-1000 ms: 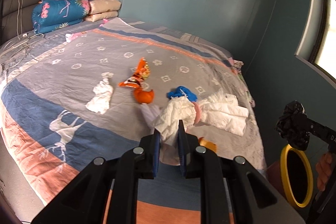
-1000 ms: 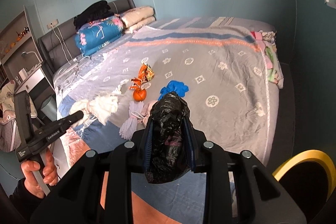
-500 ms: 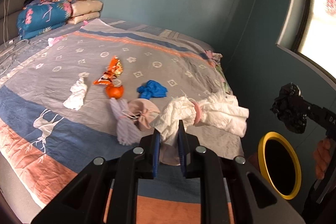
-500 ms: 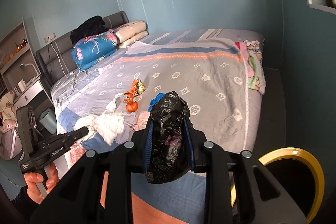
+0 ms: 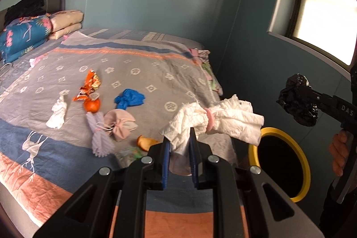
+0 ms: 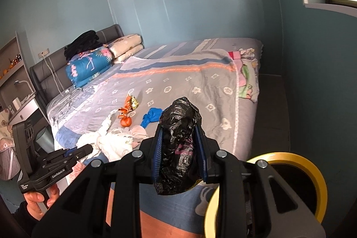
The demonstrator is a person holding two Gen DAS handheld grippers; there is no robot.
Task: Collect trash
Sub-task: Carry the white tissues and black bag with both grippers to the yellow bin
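The left gripper [image 5: 179,145] is clamped on a white paper wad [image 5: 214,121] bound by a pink band, its jaws nearly closed with only the paper between them. The wad hangs out toward 2 o'clock, above the near edge of the bed [image 5: 138,68] and just beside the yellow-rimmed bin [image 5: 304,171] at 4 o'clock.

The right gripper [image 6: 179,154] pinches a crumpled black bag [image 6: 179,144] — jaws part-way closed, pressed against both sides of it. In that view the bin [image 6: 290,158] sits at 5 o'clock, beside the bed's foot.

On the bed lie more scraps: an orange wrapper [image 5: 90,86], a tangerine [image 5: 92,105], a blue wad [image 5: 129,100], a white tissue [image 5: 57,114], a pink pouch [image 5: 121,124], a lilac bundle [image 5: 100,138] and a peel [image 5: 145,142] — all clustered around 9 o'clock from the left gripper.
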